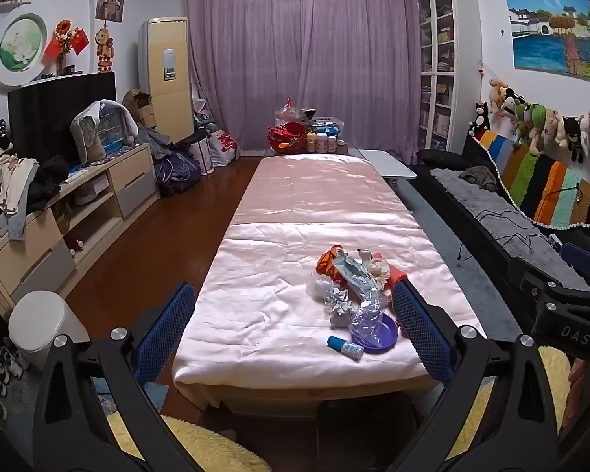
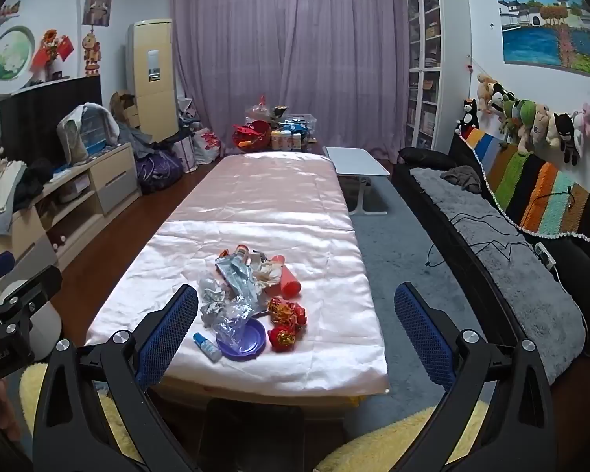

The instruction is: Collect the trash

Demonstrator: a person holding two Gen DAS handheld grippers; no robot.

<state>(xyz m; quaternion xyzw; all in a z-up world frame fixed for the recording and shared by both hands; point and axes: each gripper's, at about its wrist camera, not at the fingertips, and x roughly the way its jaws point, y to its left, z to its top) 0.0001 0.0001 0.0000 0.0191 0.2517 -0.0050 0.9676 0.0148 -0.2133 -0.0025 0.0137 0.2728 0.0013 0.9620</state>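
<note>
On the near end of the pink-sheeted table [image 2: 255, 196], your trash pile [image 2: 251, 295] lies ahead of both tongs. Your left gripper [image 1: 295, 322] is spread wide with nothing between its pads, the pile just inside its right finger. Your right gripper [image 2: 295, 322] is equally spread, the purple lid [image 2: 242, 340] and small blue-capped bottle [image 2: 207, 347] just beside its left finger.

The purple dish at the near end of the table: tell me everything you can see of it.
The purple dish is a shallow round one, plastic by its look, upright on the pink cloth near the front edge. Crumpled clear plastic film lies partly inside, over its far-left rim. A small blue-capped bottle lies at its left, a red-gold wrapper at its right. Neither gripper touches it.
</note>
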